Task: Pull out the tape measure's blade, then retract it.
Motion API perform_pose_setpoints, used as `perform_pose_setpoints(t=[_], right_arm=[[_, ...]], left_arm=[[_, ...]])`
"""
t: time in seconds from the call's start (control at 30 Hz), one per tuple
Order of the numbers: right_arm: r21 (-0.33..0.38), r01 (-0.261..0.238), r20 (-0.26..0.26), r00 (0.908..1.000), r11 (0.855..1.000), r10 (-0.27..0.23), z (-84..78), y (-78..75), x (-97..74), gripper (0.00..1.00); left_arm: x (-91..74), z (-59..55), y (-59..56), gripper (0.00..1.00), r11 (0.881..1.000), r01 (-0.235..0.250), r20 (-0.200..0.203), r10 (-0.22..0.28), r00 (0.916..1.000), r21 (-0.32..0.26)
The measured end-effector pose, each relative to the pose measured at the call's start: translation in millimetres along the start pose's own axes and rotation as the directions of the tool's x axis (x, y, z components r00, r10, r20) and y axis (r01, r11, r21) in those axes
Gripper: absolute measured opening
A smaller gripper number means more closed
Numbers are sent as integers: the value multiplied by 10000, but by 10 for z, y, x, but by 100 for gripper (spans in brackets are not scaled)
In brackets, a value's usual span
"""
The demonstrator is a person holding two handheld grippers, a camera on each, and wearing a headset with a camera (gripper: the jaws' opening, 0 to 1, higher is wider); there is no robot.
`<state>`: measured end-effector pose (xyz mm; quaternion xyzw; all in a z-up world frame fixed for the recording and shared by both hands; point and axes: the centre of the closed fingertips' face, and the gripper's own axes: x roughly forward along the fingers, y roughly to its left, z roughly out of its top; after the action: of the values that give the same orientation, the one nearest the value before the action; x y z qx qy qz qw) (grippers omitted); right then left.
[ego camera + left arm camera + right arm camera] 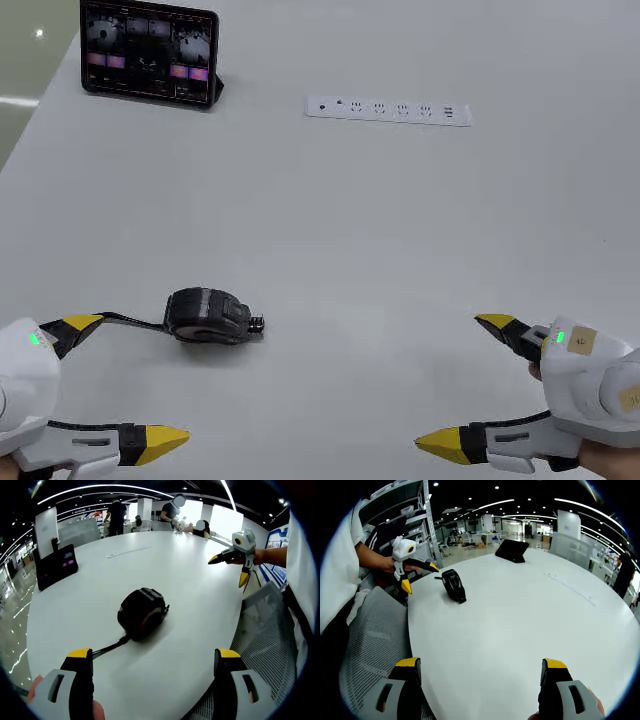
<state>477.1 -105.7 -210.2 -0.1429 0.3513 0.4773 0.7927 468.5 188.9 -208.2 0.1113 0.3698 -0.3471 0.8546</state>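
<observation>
A black tape measure (208, 317) lies on the white table (330, 220), its wrist strap trailing left and its blade tip showing at the right end. In the left gripper view the tape measure (142, 612) sits just ahead of the jaws. My left gripper (125, 380) is open at the table's near left edge, close beside the tape measure but apart from it. My right gripper (468, 385) is open at the near right, holding nothing. From the right gripper view the tape measure (454, 584) lies far off, beside the left gripper (419, 575).
A tablet (150, 53) stands propped at the far left. A white power strip (388, 109) lies at the far middle. A mesh chair (272, 640) is at the table's near edge. People stand in the background.
</observation>
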Motion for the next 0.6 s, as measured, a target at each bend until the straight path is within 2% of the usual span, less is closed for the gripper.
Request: perform_pose_setpoints(t=[0.2,0.4,0.6], right_arm=[[74,-11,-84,10000,10000,12,-70,-5,-42,99],[221,-31,-34,10000,9998,31,-113,5,-87,99],[194,15,-194,9998,9998,-11,-181,7,-98,99]], left_arm=[[-13,-44,-41,99,9997,213,-163,-211,9996,131],[-41,-62,-65,99,9992,367,-142,-364,9992,150],[-57,-66,-67,99,9990,448,-3,-448,9990,91]])
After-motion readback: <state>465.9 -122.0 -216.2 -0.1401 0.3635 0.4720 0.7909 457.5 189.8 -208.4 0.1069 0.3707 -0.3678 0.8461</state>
